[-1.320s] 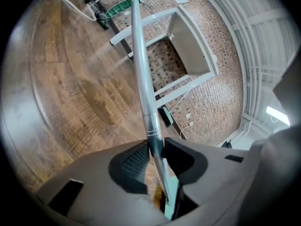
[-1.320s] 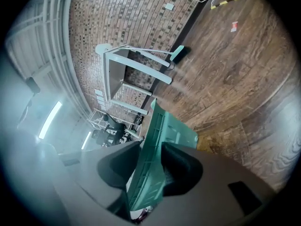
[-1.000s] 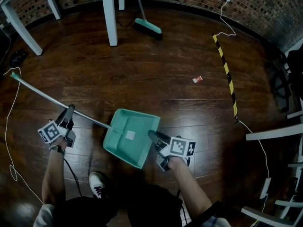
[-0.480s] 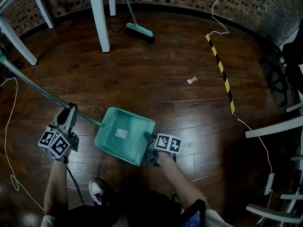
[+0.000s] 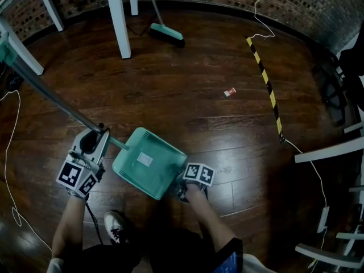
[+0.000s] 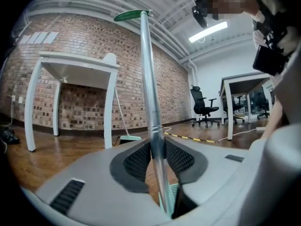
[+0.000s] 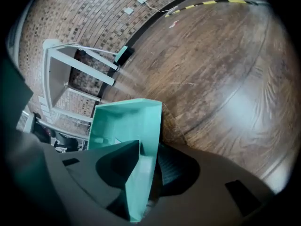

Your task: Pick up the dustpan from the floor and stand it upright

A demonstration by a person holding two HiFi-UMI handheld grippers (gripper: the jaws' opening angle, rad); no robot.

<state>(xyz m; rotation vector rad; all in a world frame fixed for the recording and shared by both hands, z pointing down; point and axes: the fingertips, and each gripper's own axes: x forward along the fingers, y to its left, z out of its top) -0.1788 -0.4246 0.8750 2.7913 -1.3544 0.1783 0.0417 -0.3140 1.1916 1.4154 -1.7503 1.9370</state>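
My left gripper (image 6: pixel 157 161) is clamped on the metal handle (image 6: pixel 146 74), and my right gripper (image 7: pixel 148 171) has just been opening with the wall of the dustpan (image 7: pixel 124 121) loose between its jaws, so I'd hold the handle plumb while drawing the right clear.

The right gripper (image 7: pixel 150 154) had just been opening its grey jaws, and the side wall of the teal dustpan (image 7: pixel 124 121) stood on edge between them, lying against the left pad with a dark gap before the ribbed right pad (image 7: pixel 175 169). The pan's hollow faced up and left, its far rim over the dark wooden floor (image 7: pixel 221 79). Beyond it a white table (image 7: pixel 70 60) stood by the brick wall (image 7: pixel 70 18), a teal broom head (image 7: pixel 121 55) lay at the wall's foot, and a black-and-yellow striped strip (image 7: pixel 221 2) ran along the top edge.
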